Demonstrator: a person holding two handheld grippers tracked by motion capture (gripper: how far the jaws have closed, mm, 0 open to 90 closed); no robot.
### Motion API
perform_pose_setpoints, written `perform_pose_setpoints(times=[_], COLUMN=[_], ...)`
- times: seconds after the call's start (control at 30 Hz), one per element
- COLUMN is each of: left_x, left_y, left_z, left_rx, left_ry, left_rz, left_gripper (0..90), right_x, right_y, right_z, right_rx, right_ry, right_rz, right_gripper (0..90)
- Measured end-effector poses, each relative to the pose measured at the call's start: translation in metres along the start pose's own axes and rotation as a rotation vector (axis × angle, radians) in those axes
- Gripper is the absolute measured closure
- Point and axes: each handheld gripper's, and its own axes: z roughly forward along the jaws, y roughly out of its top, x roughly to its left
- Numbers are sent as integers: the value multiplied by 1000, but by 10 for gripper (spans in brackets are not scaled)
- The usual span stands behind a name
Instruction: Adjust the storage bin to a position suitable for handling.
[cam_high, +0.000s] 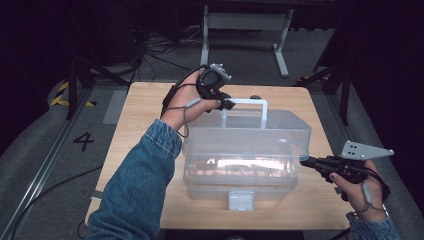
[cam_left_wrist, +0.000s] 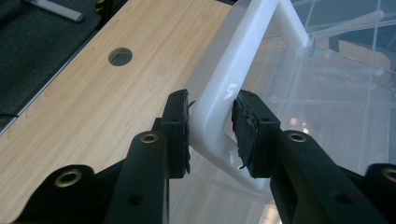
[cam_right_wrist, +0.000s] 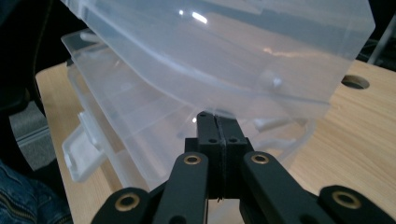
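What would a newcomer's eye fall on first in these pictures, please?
Most striking is the clear plastic box in the middle of the wooden table, its lid raised and tilted open. The left gripper clamps the lid's white handle, while the right gripper, jaws shut, points at the box's right end.

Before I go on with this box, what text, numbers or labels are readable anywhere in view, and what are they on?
"4": a black numeral on the grey floor left of the table.
No print or label can be made out on the clear plastic box, its white handle or the white latch.
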Motion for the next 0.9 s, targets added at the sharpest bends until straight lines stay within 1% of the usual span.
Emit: perform_pose_setpoints(times=[0.1,0.13,0.17,0.2,0.23,0.3,0.33,0.37,0.4,0.43,0.47,0.53,0.57,0.63,0.67,0.7,0.77,0.8,0.9], left_x=[-1,-3,-5,-5,-7,-9,-11,-13,-15,-15,-18,-23,-31,-38,-42,-42,-48,-49,-56], left_y=[-1,-2,-3,-3,-4,-6,-7,-9,-11,-11,-14,-20,-29,-37,-42,-42,-52,-56,-73], left_z=[0,-1,-1,-1,-4,-10,-17,-22,-27,-27,-34,-45,-56,-66,-72,-72,-83,-86,-97], left_rx=[-5,-7,-9,-9,-28,-63,-96,-109,-130,-130,-146,-176,-198,-216,-239,-239,-267,-275,-293], left_ry=[3,13,22,22,41,40,41,48,59,59,79,129,182,203,209,209,210,214,224], left_rz=[6,16,16,16,11,3,-8,-4,-14,-14,-19,-36,-64,-68,-77,-77,-93,-92,-112], left_gripper=[665,608,545,483,483,415,379,373,369,363,363,362,363,368,370,370,371,371,378], right_x=[0,0,1,1,1,1,2,2,2,2,3,3,3,3,3,3,4,4,6], right_y=[0,0,0,0,0,0,1,2,3,3,3,5,6,6,7,7,9,10,12], right_z=[1,1,2,2,2,3,2,3,3,3,3,3,3,3,3,3,3,3,3], right_rx=[0,-3,-3,-3,-3,-7,-9,-10,-12,-12,-12,-16,-18,-24,-28,-28,-34,-35,-38], right_ry=[-3,-4,-4,-4,2,10,9,10,10,10,10,6,6,7,5,5,3,3,-8], right_rz=[-8,-10,-11,-11,-9,-9,-10,-14,-17,-17,-21,-32,-33,-32,-33,-33,-39,-40,-52], right_gripper=[900,900,900,900,900,900,900,900,900,900,900,900,900,900,900,900,900,900,900])
